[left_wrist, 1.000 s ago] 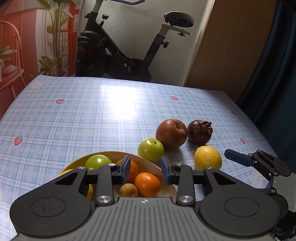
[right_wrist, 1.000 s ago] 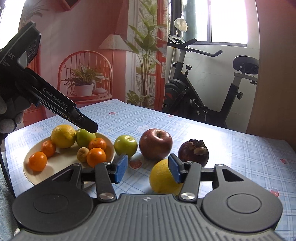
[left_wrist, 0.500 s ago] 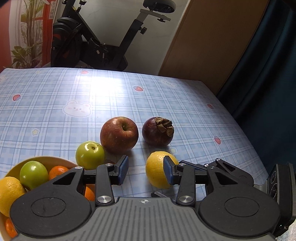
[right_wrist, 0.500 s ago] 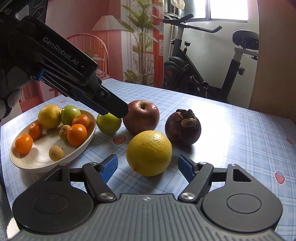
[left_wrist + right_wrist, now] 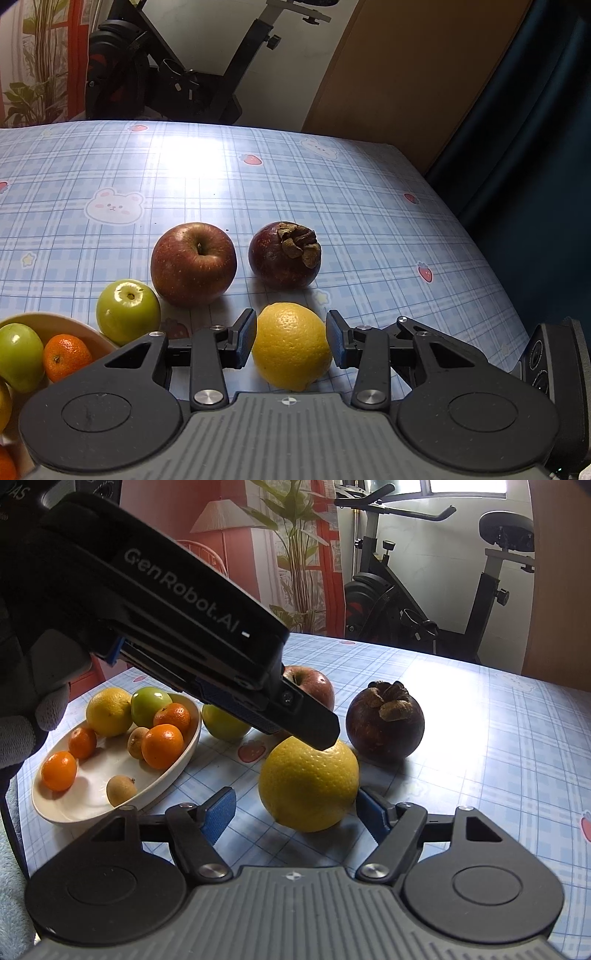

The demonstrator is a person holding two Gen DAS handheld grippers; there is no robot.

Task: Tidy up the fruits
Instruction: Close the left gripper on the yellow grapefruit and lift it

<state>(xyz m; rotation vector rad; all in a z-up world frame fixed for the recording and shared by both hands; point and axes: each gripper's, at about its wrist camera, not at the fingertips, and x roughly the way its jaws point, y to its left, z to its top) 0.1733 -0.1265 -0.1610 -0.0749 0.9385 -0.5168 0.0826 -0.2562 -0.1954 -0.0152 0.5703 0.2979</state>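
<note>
Nearest to me, the right gripper [image 5: 291,808] is pointing down at a slant with its blue-padded fingers [image 5: 221,810] standing wide. They have just been opening. A large yellow lemon [image 5: 308,786] is sitting on the tabletop [image 5: 517,738] between them, and neither pad is pressing on it.

The left gripper [image 5: 291,332], held in a gloved hand [image 5: 22,686], is reaching over the same lemon from the bowl side. Its fingers [image 5: 245,341] have just been opening too and are standing narrowly apart. In the left wrist view they are flanking the lemon. In the right wrist view one dark fingertip is lying across the top of the peel. I cannot tell whether the pads are touching the fruit.

To the left of the lemon, a pale oval bowl [image 5: 173,775] is holding a second lemon [image 5: 109,710], a green fruit [image 5: 149,705], several mandarins [image 5: 162,746] and two small brown fruits [image 5: 121,790].

Just beyond the bowl's rim, a green apple [image 5: 127,312] is resting on the blue checked cloth. A red apple [image 5: 194,264] is sitting close behind it, and a dark purple mangosteen [image 5: 282,254] is sitting to the right of that, apart from it.

Past the far edge of the tabletop, a black exercise bike [image 5: 424,602] is standing against a white wall, with a tall leafy plant [image 5: 295,535] to its left.
</note>
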